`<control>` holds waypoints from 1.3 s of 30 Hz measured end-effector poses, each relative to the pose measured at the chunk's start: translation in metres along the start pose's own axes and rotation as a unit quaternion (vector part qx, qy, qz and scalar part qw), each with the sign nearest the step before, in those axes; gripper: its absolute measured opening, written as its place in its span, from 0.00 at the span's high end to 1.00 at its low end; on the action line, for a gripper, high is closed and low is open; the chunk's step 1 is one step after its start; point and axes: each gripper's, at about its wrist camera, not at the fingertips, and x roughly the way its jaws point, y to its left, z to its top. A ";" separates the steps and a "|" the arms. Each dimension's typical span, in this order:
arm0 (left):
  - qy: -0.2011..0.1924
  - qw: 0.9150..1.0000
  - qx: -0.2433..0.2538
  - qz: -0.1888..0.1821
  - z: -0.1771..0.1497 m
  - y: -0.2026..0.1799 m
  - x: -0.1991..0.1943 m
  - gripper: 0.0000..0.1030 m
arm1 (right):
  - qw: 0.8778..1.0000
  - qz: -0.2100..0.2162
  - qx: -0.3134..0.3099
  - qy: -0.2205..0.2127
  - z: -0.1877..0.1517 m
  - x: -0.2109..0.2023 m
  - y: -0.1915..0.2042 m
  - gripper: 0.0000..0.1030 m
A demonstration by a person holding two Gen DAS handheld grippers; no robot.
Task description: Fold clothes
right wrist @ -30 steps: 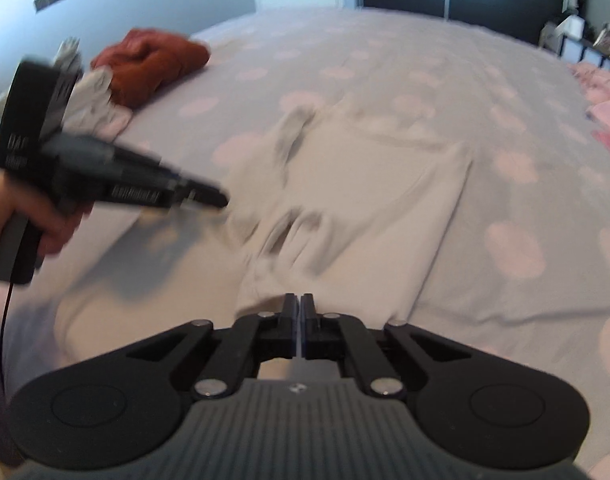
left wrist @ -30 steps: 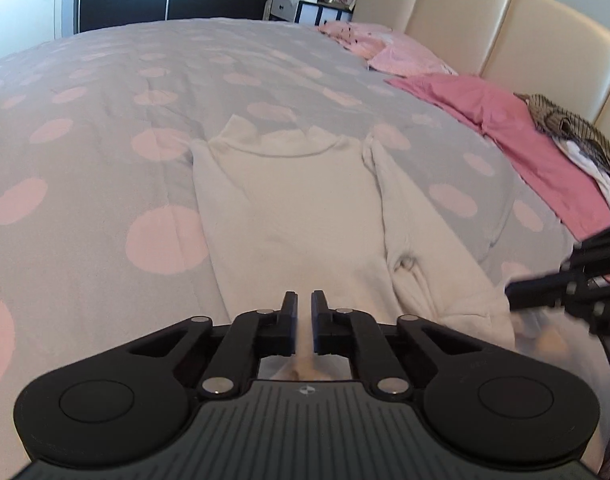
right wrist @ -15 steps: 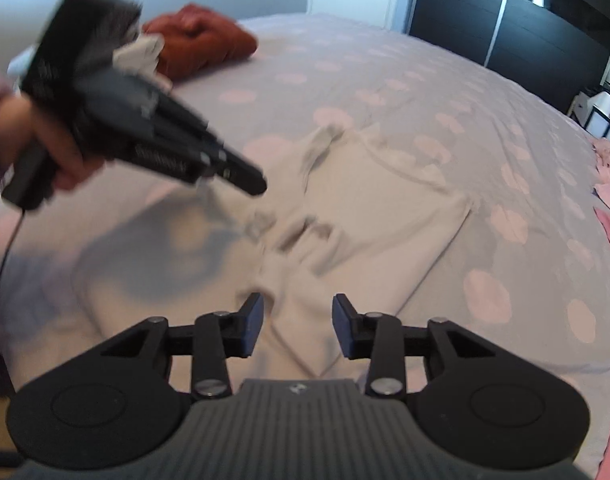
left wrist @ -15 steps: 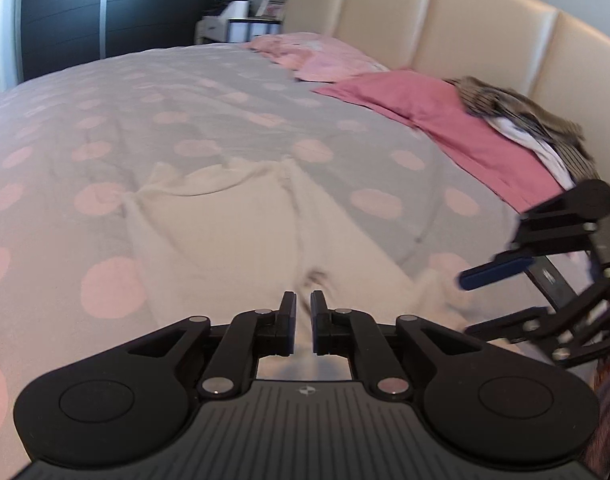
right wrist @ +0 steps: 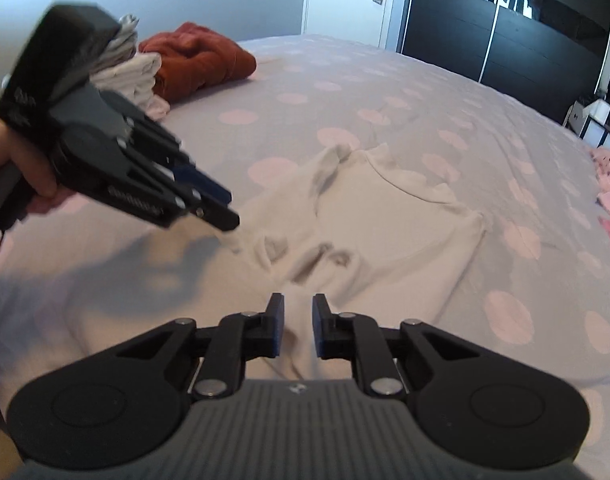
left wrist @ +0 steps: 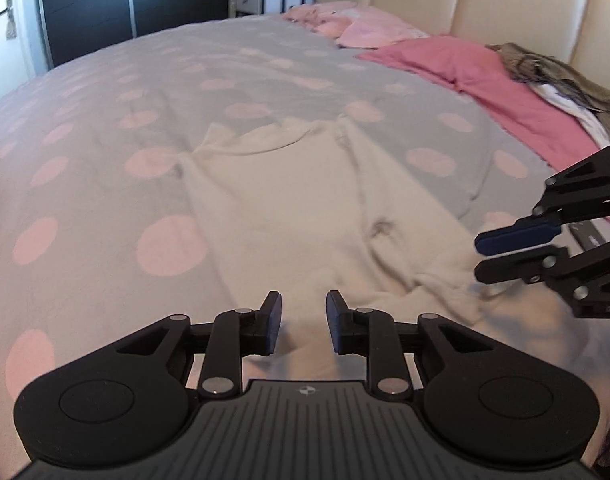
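Note:
A cream long-sleeved top lies flat on the grey, pink-dotted duvet, neck away from me and one sleeve folded along its right side. My left gripper hovers over the near hem; its jaws are opening and nothing is pinched between them. In the right wrist view the same top spreads ahead. My right gripper hangs over its near edge with jaws closing, pads not pressing on cloth. The left gripper, held in a hand, points at a crumpled cuff.
Pink pillows and a pink cloth lie by the cream headboard, beside a brown and white clothes heap. A rust-red garment and a folded pile sit at the bed's far left. Dark wardrobe doors stand behind.
Both grippers were shut at the top's near edge a second ago and now stand apart. The right jaws were wider half a second ago and have narrowed. The left view swung toward the headboard and back.

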 end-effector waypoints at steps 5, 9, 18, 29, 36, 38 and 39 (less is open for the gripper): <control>0.014 0.998 -0.055 -0.005 -0.006 0.021 0.000 0.76 | 0.997 0.032 0.072 0.010 0.026 0.028 -0.005 0.72; 0.030 0.988 -0.145 -0.035 -0.015 0.050 0.004 0.66 | 0.988 0.053 0.144 0.035 0.035 0.058 -0.017 0.68; 0.046 0.964 -0.240 -0.106 -0.021 0.076 0.021 0.86 | 0.957 0.099 0.261 0.074 0.028 0.108 -0.038 0.85; -0.065 0.973 -0.193 -0.108 0.009 0.065 -0.018 0.93 | 0.961 0.109 0.253 -0.023 0.050 0.057 -0.057 0.90; -0.044 0.970 -0.201 -0.129 0.002 0.063 -0.013 0.68 | 0.965 0.109 0.239 -0.025 0.036 0.043 -0.059 0.90; -0.028 0.972 -0.171 -0.156 0.003 0.051 -0.018 0.75 | 0.966 0.099 0.237 -0.021 0.033 0.045 -0.057 0.90; -0.015 0.976 -0.147 -0.162 0.004 0.042 -0.022 0.79 | 0.966 0.097 0.237 -0.022 0.032 0.045 -0.057 0.90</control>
